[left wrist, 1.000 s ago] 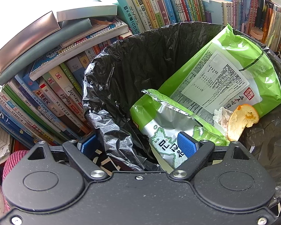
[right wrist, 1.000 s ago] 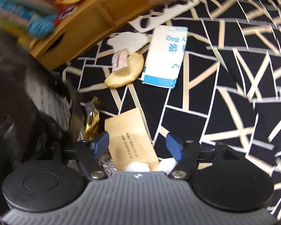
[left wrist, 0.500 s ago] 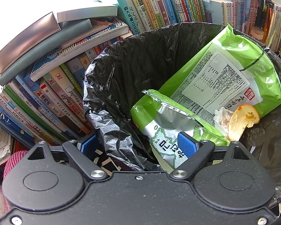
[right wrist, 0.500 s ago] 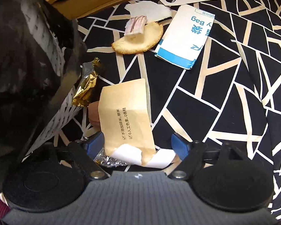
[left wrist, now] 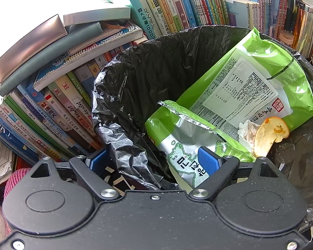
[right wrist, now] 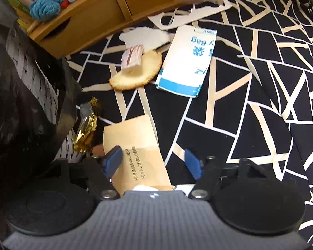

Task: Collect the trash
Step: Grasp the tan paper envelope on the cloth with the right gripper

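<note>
Right wrist view shows the brown paper envelope [right wrist: 135, 152] lying flat on the black-and-cream patterned floor [right wrist: 250, 114], right by the side of the trash bin [right wrist: 20, 108]. The right gripper [right wrist: 153, 162] points down at it. Its two blue fingers sit on either side of the envelope and are closing, but the pads do not press on it yet. One finger [right wrist: 112, 160] is over the paper's left edge, and the other is past its right edge.

Flat paper is hard to pinch. It looks best to push the tips down to the floor, so the paper buckles up between them as they close. The grip should only catch the envelope, not the gold wrapper [right wrist: 86, 133] just beside it or the white scrap [right wrist: 144, 187] under its near end.

More trash waits farther off: a round cracker [right wrist: 137, 73] with a small pink wrapper [right wrist: 132, 56] on it, a blue and white bag [right wrist: 187, 60], and torn white paper [right wrist: 144, 36].

From the left wrist, the left gripper [left wrist: 152, 162] has its fingers wide apart around the black liner [left wrist: 125, 150] at the bin's rim. It does not squeeze it. Inside lie a big green bag [left wrist: 250, 83], a smaller green packet [left wrist: 187, 141], and an orange peel [left wrist: 269, 133]. The bin's mouth is open for the drop.
</note>
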